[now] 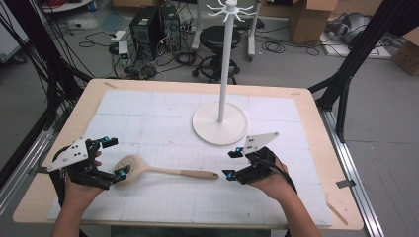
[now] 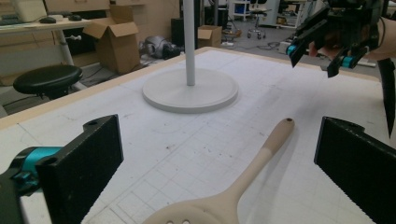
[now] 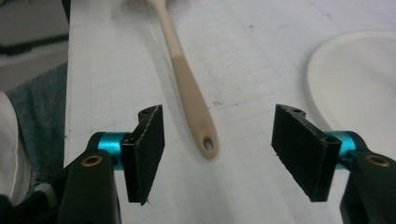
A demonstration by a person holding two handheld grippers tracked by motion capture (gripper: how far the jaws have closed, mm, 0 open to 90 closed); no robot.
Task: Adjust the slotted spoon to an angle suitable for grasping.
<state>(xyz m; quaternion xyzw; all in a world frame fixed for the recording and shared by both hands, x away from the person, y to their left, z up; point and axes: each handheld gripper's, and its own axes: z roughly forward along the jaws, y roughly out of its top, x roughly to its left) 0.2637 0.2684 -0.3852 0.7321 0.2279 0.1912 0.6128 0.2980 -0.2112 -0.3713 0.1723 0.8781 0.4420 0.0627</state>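
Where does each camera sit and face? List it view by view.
High view: above the person's side, looking down on the white gridded table; both forearms show.
Left gripper view: on the left gripper, facing the white round-based stand; open jaws show.
Right gripper view: on the right gripper; open jaws show.
All share the beige slotted wooden spoon.

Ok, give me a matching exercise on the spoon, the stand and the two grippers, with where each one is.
Things:
1. spoon
2. stand
3. left gripper
4. right gripper

Places:
A. open, at the handle's holed end
B. upright at the table's far middle
C. lying flat between the grippers
D. open, by the slotted bowl

Pairs: 1-C, 2-B, 3-D, 4-A
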